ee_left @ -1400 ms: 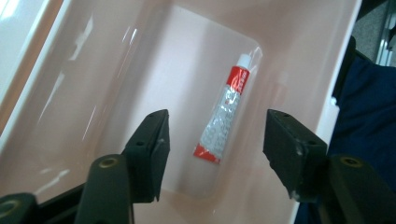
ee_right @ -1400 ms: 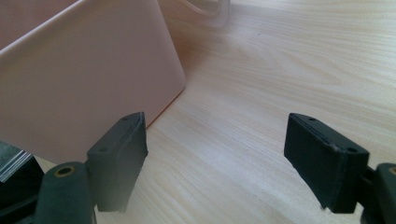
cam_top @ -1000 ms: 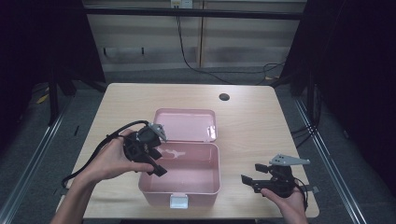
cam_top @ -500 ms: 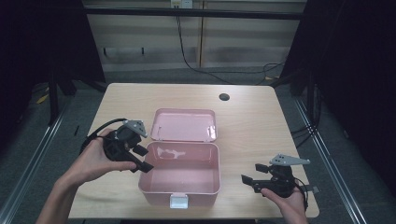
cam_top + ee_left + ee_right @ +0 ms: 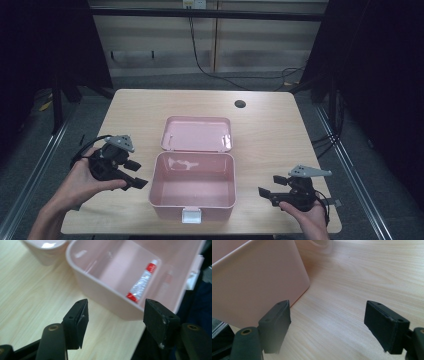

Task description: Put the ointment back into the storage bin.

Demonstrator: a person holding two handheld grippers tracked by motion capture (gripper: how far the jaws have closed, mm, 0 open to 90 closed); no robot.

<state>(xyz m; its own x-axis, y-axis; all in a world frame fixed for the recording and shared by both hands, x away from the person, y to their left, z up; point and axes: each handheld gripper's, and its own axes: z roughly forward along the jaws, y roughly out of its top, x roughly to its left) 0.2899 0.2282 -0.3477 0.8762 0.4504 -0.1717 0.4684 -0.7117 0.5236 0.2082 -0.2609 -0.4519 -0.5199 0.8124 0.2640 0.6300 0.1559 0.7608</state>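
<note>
A pink plastic box (image 5: pixel 194 207) stands open in the middle of the table, its lid (image 5: pixel 197 133) folded back behind it. Inside lies a small silver tube with red ends (image 5: pixel 142 283). My left gripper (image 5: pixel 136 175) is held just left of the box, jaws open and empty, pointing at the box wall (image 5: pixel 105 293). My right gripper (image 5: pixel 267 192) rests low on the table to the right of the box, open and empty, with the box's outer wall (image 5: pixel 254 285) at its left.
The wooden table (image 5: pixel 145 110) has a round cable hole (image 5: pixel 240 104) at the back right. A white latch (image 5: pixel 191 215) sits on the box's front. Black cables trail from both grippers. Bare wood (image 5: pixel 352 290) lies between the right gripper's jaws.
The left gripper has drawn back leftward from above the box to the table beside it. The right gripper has not moved.
</note>
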